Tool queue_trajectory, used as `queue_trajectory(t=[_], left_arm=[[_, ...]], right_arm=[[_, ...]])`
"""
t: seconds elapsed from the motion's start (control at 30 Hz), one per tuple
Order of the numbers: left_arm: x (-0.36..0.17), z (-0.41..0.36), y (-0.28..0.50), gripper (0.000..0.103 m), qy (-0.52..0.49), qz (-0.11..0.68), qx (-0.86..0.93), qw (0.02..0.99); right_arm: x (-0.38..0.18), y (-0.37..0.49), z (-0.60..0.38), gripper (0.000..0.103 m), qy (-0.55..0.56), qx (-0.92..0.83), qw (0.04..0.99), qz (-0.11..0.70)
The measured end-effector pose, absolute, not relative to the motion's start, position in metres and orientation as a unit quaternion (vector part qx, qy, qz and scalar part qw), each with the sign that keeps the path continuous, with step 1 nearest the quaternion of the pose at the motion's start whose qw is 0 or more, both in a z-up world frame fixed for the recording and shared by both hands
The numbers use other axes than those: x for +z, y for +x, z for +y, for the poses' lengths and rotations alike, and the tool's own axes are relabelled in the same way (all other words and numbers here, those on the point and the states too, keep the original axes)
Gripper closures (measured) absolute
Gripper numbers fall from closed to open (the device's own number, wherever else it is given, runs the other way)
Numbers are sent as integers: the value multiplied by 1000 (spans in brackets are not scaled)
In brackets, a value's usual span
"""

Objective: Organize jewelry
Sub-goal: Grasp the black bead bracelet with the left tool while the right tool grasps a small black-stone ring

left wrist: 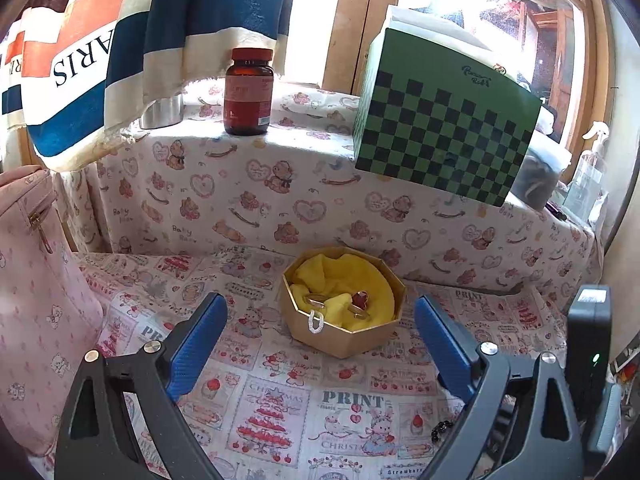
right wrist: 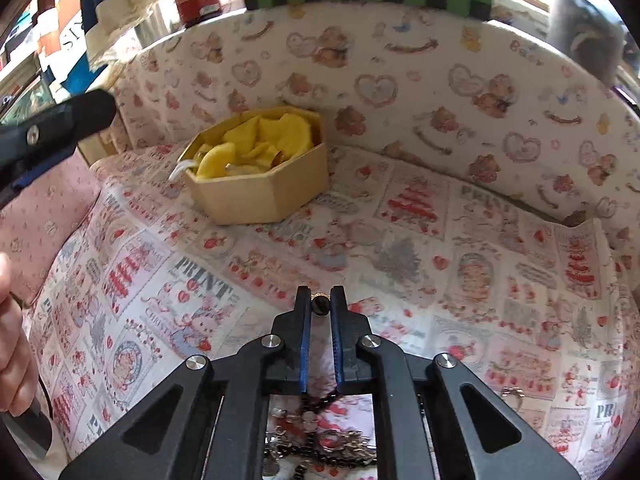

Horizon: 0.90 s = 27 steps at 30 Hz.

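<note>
The right gripper (right wrist: 320, 305) is nearly closed, its blue pads pinching a small dark bead with a brassy bit (right wrist: 319, 304) right at the fingertips. What piece it belongs to I cannot tell for sure, though a black beaded strand (right wrist: 316, 402) runs back under the jaws toward a heap of jewelry (right wrist: 320, 444) lying on the printed cloth (right wrist: 400, 256) close beneath the camera, so my guess is that the bead is the end of that strand (a bracelet or necklace, too blurred to say). A small ring (right wrist: 512, 394) lies off to the right of the heap.

The relation the next move turns on: the gold box (right wrist: 260, 196) with its yellow lining (right wrist: 264, 140) stands ahead and to the left of the right gripper, well apart from it across bare cloth, so the carry would run forward and leftward, with a lift first to draw the strand clear of the heap.

From the left wrist view, the left gripper (left wrist: 320, 344) stands wide open and holds nothing, and the box (left wrist: 340, 336) sits dead ahead, just beyond and between its blue pads. It is the nearer hand to the box, well placed to steady it. Inside lie gold rings (left wrist: 316, 300) and one with a red stone (left wrist: 360, 299), and a white loop (left wrist: 316, 322) hangs over the near rim
</note>
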<state>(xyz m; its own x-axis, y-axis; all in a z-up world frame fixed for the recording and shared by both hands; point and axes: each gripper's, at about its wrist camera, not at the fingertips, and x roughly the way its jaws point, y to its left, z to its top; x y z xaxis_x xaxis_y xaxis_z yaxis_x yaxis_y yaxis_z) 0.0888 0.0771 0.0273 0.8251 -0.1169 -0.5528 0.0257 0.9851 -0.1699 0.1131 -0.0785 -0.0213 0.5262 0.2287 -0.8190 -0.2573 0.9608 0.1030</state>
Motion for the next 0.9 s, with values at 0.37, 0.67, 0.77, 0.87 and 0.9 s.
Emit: queue_trajectory(t=[0.37, 0.67, 0.77, 0.87, 0.9], left_arm=[[-6, 4, 82, 28, 19, 420, -130, 898], [-32, -55, 69, 80, 15, 479, -275, 834], [-36, -67, 67, 80, 21, 477, -285, 831], [-37, -73, 66, 80, 22, 475, -288, 831], [-38, -74, 65, 80, 22, 476, -287, 831]], right_arm=[[33, 109, -160, 93, 56, 47, 890, 449], [38, 106, -188, 93, 109, -12, 882, 458], [38, 105, -189, 93, 112, -9, 882, 458], [38, 104, -187, 93, 110, -2, 882, 459], [38, 104, -186, 93, 109, 0, 881, 460]])
